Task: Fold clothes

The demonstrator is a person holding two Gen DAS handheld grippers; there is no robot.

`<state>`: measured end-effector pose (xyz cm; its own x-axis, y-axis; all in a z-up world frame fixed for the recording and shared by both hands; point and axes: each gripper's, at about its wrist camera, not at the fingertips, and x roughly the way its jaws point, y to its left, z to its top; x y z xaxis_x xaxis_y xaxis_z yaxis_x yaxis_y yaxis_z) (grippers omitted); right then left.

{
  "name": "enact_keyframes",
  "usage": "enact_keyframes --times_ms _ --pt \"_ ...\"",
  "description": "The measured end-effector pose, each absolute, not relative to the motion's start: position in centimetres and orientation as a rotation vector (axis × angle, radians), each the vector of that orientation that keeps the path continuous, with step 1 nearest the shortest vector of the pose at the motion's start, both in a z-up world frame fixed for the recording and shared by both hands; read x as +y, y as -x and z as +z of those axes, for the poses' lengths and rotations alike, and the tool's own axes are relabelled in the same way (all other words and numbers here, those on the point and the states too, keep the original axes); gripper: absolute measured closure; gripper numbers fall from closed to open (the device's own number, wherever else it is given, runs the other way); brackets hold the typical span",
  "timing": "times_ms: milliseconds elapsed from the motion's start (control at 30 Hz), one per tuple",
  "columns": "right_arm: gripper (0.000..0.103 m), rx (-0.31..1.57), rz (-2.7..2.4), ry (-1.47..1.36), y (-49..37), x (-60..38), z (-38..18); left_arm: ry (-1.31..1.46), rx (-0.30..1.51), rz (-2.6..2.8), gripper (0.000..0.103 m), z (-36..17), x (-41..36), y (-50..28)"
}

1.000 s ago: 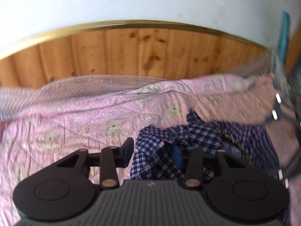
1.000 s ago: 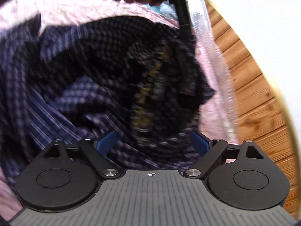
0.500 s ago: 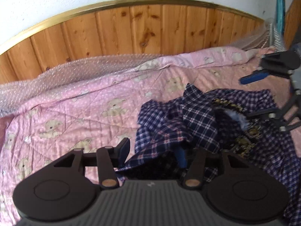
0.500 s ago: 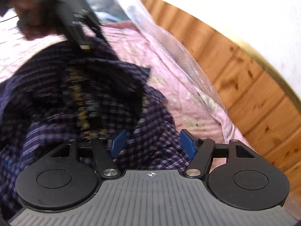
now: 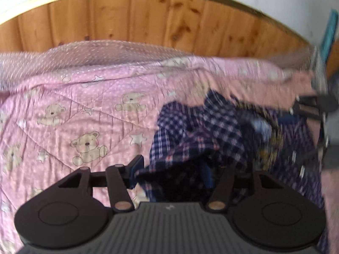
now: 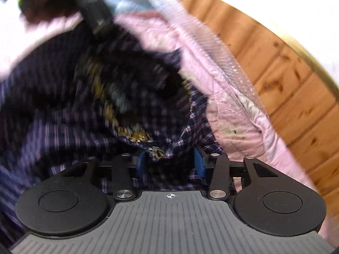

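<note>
While the navy plaid shirt [image 5: 214, 131] lies crumpled on the pink bear-print quilt [image 5: 89, 114], both grippers work at its near folds. The left gripper [image 5: 171, 169] has its jaws opening, with dark plaid cloth bunched between them; whether the pads still press the cloth cannot be told through the blur. The right gripper [image 6: 170, 160] has its jaws closing on a fold near the gold-patterned collar [image 6: 135, 135], cloth lying between the blue pads [image 6: 141, 162] without clear contact yet. To the left of the shirt the quilt is bare and open. Bubble wrap [image 5: 80, 53] lines the quilt's far edge, just below the wooden wall panelling [image 5: 148, 21]. From the left wrist view, the right gripper [image 5: 313, 114] shows at the shirt's right edge.
</note>
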<state>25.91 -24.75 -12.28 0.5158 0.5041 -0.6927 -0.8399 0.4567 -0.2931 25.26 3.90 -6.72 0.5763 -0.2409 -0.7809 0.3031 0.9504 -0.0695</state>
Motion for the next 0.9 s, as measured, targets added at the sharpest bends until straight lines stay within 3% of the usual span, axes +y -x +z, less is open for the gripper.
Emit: enact_keyframes --times_ms 100,300,333,367,400,433,467,500,733,900 --pt "0.059 0.605 0.923 0.515 -27.4 -25.9 -10.6 -0.094 0.902 -0.330 0.046 -7.0 4.0 -24.8" --pt "0.055 0.476 0.842 0.823 -28.5 -23.2 -13.7 -0.175 0.886 -0.358 0.044 -7.6 2.5 -24.7" --pt "0.061 0.473 0.851 0.840 -28.5 -22.9 -13.7 -0.202 0.876 -0.348 0.044 -7.7 2.1 -24.8" --pt "0.085 0.471 0.861 0.856 -28.5 -22.7 -13.7 -0.230 0.865 -0.338 0.044 -7.7 1.6 -24.8" --pt "0.091 0.461 0.855 0.835 -28.8 -22.7 -13.1 -0.236 0.860 -0.327 0.045 -7.5 1.4 -24.9" --pt "0.093 0.452 0.849 0.811 -29.2 -22.7 -12.4 -0.239 0.856 -0.317 0.059 -7.2 1.2 -25.0" --pt "0.095 0.445 0.838 0.774 -29.2 -23.0 -11.4 -0.242 0.852 -0.306 0.081 -7.0 1.0 -25.0" --pt "0.096 0.432 0.819 0.737 -29.0 -23.6 -10.2 -0.238 0.841 -0.299 0.088 -6.4 1.0 -24.9" --pt "0.097 0.283 0.644 0.534 -22.8 -29.7 1.7 -0.208 0.611 -0.382 0.096 3.1 1.4 -18.8" --pt "0.097 0.125 0.499 0.402 -13.0 -34.1 13.1 -0.249 0.322 -0.496 0.098 15.0 0.5 -11.2"
